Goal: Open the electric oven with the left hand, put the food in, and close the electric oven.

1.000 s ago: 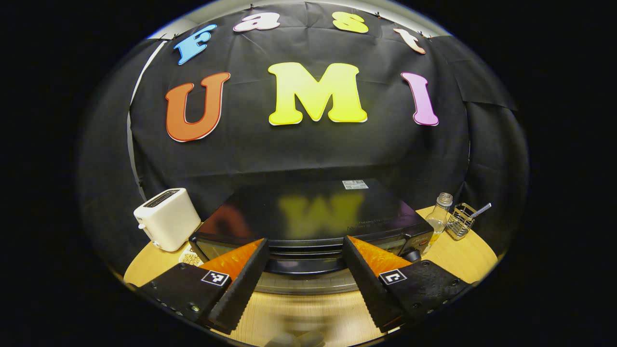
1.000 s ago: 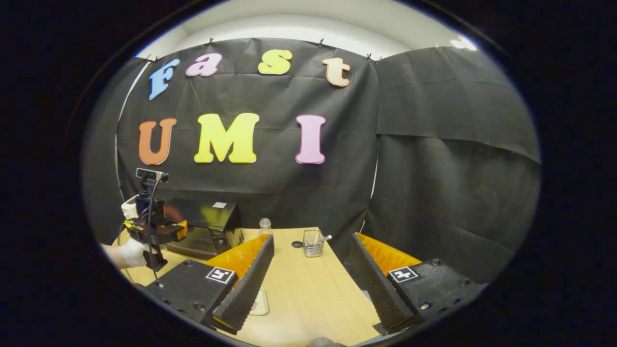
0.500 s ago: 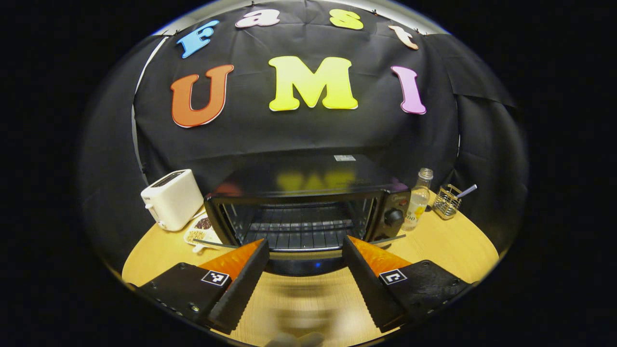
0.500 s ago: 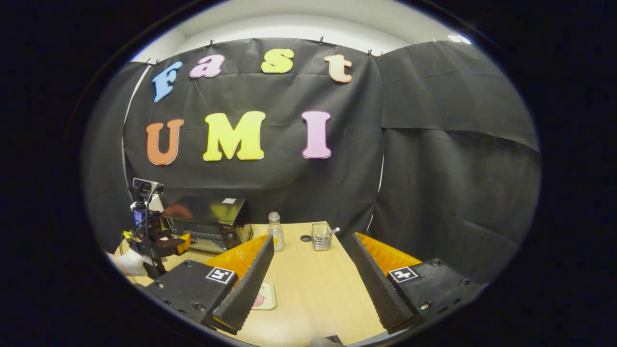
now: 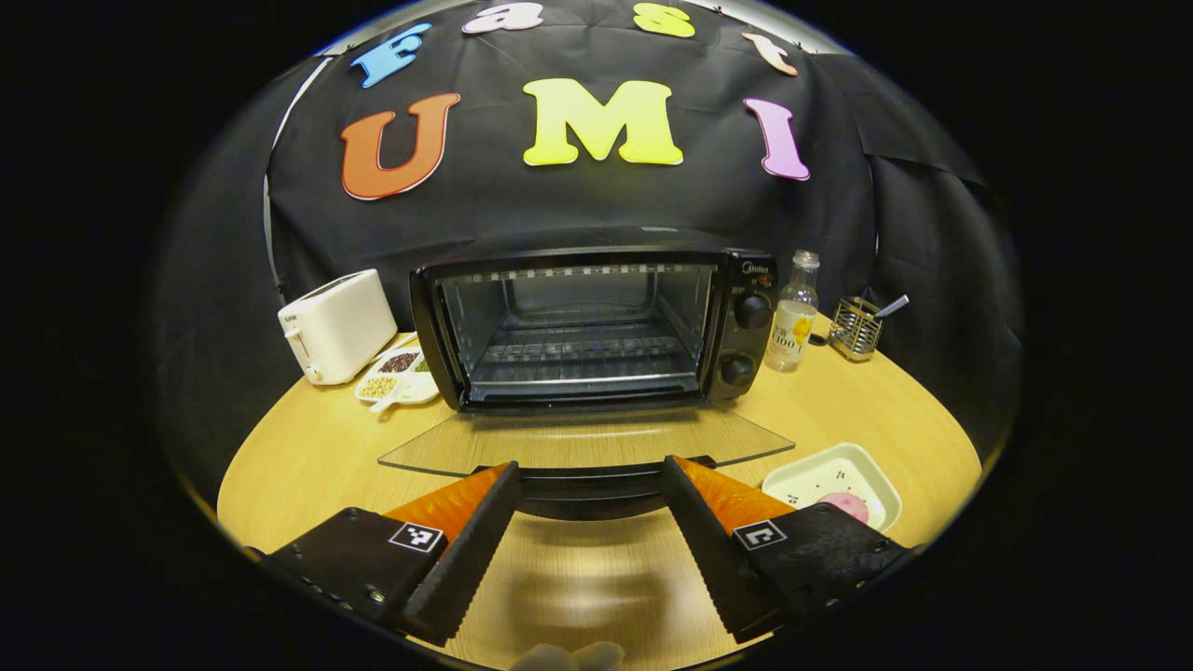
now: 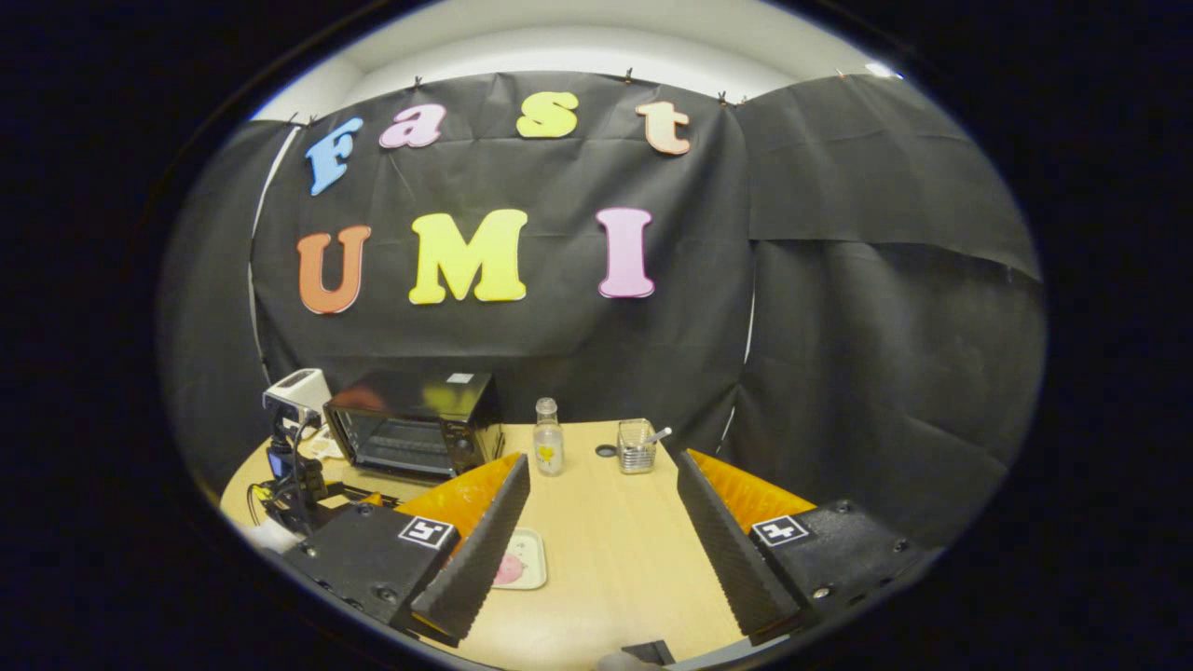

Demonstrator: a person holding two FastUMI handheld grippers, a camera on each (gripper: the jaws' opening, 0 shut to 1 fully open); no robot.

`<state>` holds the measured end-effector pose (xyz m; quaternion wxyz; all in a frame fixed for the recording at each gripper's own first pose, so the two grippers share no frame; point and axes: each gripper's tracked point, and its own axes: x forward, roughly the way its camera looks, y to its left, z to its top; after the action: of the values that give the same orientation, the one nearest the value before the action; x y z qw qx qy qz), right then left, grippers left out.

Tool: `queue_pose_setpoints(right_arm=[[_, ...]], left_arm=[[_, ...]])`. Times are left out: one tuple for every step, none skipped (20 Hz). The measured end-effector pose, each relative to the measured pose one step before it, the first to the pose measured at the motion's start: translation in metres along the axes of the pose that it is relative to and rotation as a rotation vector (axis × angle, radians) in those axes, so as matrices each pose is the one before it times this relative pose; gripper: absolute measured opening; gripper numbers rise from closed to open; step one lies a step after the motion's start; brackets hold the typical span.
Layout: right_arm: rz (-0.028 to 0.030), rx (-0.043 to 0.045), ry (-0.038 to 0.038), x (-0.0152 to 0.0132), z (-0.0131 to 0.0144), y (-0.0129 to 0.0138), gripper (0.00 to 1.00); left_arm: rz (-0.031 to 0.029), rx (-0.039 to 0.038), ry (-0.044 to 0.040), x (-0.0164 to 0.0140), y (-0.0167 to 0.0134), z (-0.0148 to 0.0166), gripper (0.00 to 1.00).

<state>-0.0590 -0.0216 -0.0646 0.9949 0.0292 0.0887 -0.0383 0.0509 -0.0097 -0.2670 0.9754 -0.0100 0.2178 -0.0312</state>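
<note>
Brand mark on electric oven (image 5: 596,326), top right corner above knobs, ahead of left hand-held gripper (image 5: 590,508): too small to read. Bottle (image 5: 790,312) label, toaster (image 5: 335,324) mark: illegible. Square coded markers on gripper fingers (image 5: 457,550), no text.

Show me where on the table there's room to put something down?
Bare wood lies right of the pink food's tray, in front of the bottle and wire holder. It is crowded left of the electric oven: toaster and snack dish. The dropped glass door fills the front.

Right hand-held gripper (image 6: 596,531) spread over table (image 6: 615,559), oven (image 6: 415,424) open
</note>
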Motion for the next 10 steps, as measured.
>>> queue_pose_setpoints(right_arm=[[-0.00148,-0.00025,0.00699,-0.00188,-0.00241,-0.00040,0.96],[-0.00322,0.00131,0.00471,-0.00170,-0.00144,-0.00124,0.96],[-0.00611,0.00087,0.00489,-0.00061,-0.00146,-0.00161,0.97],[-0.00433,0.00142,0.00417,-0.00171,-0.00075,-0.00154,0.96],[-0.00458,0.00170,0.00214,-0.00210,-0.00237,-0.00123,0.97],[-0.00306,-0.00182,0.00622,-0.00219,-0.00166,-0.00018,0.97],[-0.00132,-0.00445,0.00845,-0.00045,-0.00331,0.00069,0.97],[-0.00353,-0.00412,0.00419,-0.00173,-0.00169,-0.00011,1.00],[-0.00174,-0.00252,0.00380,-0.00047,-0.00239,0.00069,0.97],[-0.00164,-0.00006,0.00372,-0.00104,-0.00131,0.00064,0.97]], left_arm=[[-0.00001,0.00684,0.01409,0.00036,-0.00135,-0.00844,0.97],[-0.00074,0.00687,0.01752,0.00110,-0.00186,-0.00884,0.97],[-0.00049,0.00869,0.01897,0.00144,-0.00136,-0.00934,0.97],[0.00007,0.00565,0.01452,0.00196,-0.00122,-0.00840,0.97],[-0.00078,0.00791,0.01332,0.00222,-0.00009,-0.00674,0.97],[-0.00214,0.00602,0.01950,0.00279,-0.00041,-0.00707,0.97],[-0.00180,-0.00284,0.02537,0.00313,-0.00136,-0.00805,0.97],[0.00018,-0.00292,0.01072,0.00180,-0.00038,-0.00411,0.96],[0.00096,0.00677,-0.01501,-0.00017,-0.00026,0.00197,0.97],[0.00101,0.01404,-0.01329,0.00021,-0.00065,0.00144,0.97]])
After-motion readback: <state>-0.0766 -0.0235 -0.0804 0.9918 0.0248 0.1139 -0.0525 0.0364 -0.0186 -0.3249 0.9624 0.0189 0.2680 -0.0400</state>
